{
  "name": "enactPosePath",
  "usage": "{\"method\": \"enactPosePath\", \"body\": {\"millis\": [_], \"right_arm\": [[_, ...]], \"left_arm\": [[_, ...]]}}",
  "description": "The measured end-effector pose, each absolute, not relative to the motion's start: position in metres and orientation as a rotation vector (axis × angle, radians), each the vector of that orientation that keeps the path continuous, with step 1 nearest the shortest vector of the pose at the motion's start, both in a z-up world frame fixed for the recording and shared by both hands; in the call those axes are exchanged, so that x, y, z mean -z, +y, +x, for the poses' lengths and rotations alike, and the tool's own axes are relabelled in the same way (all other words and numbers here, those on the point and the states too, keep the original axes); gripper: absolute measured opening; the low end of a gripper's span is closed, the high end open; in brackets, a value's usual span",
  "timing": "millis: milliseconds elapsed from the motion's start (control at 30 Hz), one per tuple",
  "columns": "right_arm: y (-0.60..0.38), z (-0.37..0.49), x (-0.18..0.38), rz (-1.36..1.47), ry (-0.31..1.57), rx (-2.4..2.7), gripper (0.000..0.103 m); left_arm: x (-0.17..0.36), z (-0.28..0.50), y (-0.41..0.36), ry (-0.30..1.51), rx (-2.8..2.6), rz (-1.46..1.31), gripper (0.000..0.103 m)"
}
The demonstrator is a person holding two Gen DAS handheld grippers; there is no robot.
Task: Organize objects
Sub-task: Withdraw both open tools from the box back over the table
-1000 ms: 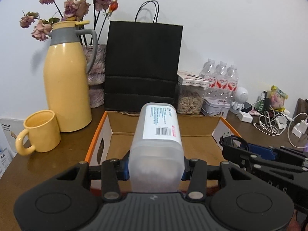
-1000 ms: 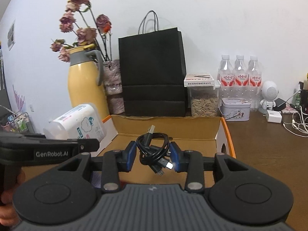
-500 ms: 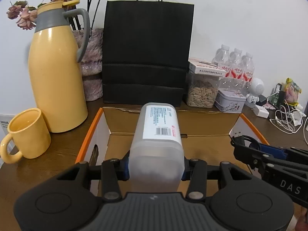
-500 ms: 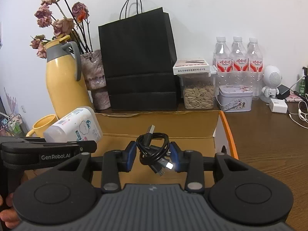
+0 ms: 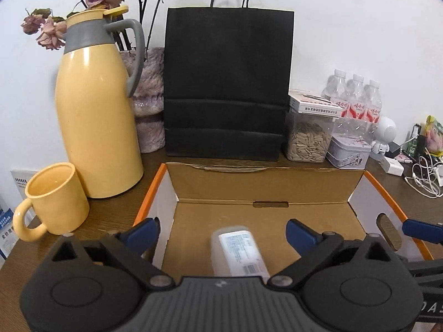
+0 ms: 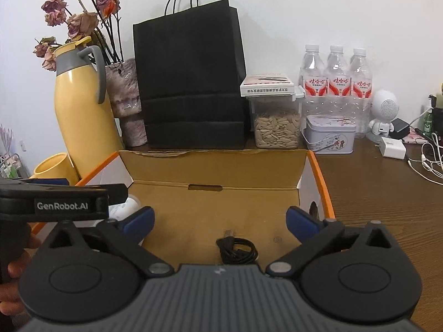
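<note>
Release step: left gripper (image 5: 223, 228) and right gripper (image 6: 220, 218) fingers wide, translucent white labelled bottle (image 5: 238, 251) and coiled black USB cable (image 6: 236, 250) lying inside open cardboard box (image 5: 263, 185); next, lift both grippers clear.

- Soft, even indoor light; white wall (image 5: 346, 27) bright, no harsh glare.
- Faint shadow left of the yellow jug (image 5: 97, 116).
- Fisheye bends edges; corners vignette dark.
- Labelled container (image 5: 238, 251) slightly blurred.
</note>
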State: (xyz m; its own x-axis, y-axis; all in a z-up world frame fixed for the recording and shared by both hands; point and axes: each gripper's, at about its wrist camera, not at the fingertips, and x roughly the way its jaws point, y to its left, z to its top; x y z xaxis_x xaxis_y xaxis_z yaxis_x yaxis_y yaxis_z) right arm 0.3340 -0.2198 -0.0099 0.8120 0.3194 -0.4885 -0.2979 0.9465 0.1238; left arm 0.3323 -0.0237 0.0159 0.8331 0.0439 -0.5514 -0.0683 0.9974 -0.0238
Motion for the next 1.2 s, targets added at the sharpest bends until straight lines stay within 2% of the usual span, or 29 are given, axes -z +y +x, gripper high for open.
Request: {"method": "enactPosePath", "body": {"millis": [600, 1200], "right_arm": [[-0.220, 0.315, -0.005, 0.020, 0.472, -0.326, 0.103], [-0.229, 0.237, -0.019, -0.016, 0.403, -0.309, 0.103]], "left_arm": [[-0.027, 0.314, -0.024, 0.533, -0.064, -0.037, 0.100], [-0.040, 0.225, -0.020, 0.472, -0.022, -0.016, 0.100]]}}
